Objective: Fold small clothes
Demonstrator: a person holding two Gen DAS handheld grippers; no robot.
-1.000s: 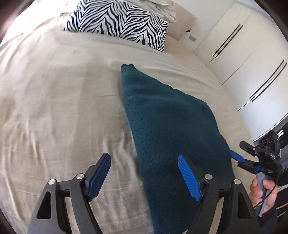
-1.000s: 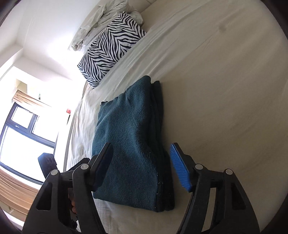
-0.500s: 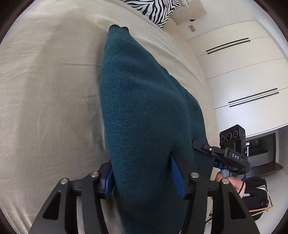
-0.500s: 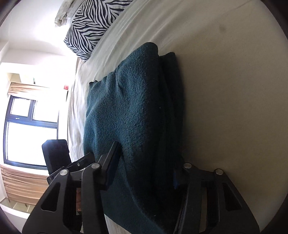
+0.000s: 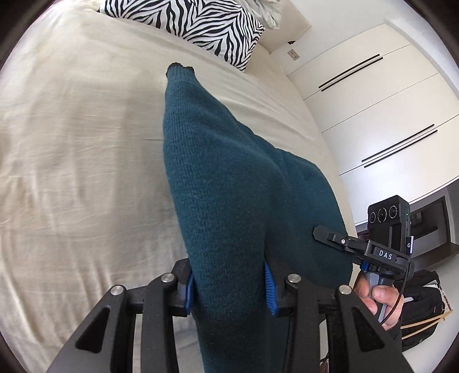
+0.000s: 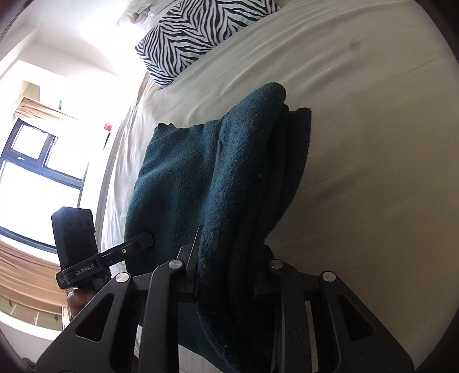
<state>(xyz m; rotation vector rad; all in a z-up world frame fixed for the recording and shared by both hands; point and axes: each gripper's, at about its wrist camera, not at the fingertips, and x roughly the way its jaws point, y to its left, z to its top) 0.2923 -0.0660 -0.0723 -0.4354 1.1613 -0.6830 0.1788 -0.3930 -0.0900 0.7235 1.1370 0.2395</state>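
Note:
A dark teal knitted sweater (image 5: 223,178) lies folded on the beige bed sheet (image 5: 71,172), its near end raised off the bed. My left gripper (image 5: 229,287) has this near end between its blue pads (image 5: 188,289); the jaws are closing and press into the knit. In the right wrist view, my right gripper (image 6: 229,266) grips the thick folded edge of the sweater (image 6: 200,172), jaws closing on it too. Each gripper shows in the other's view: the right gripper (image 5: 330,238) at the sweater's right side, the left gripper (image 6: 143,239) at its left. A person's hand (image 5: 378,298) holds the right handle.
A zebra-striped pillow (image 5: 200,23) lies at the head of the bed, also seen as the pillow (image 6: 206,31) in the right wrist view. White wardrobe doors (image 5: 373,114) stand to the right, a dark bag (image 5: 424,315) on the floor. A bright window (image 6: 28,172) is on the left.
Both grippers went from open above the sweater's near edge to closed on it. The gripped end has come up off the sheet and the knit now bunches between the pads.

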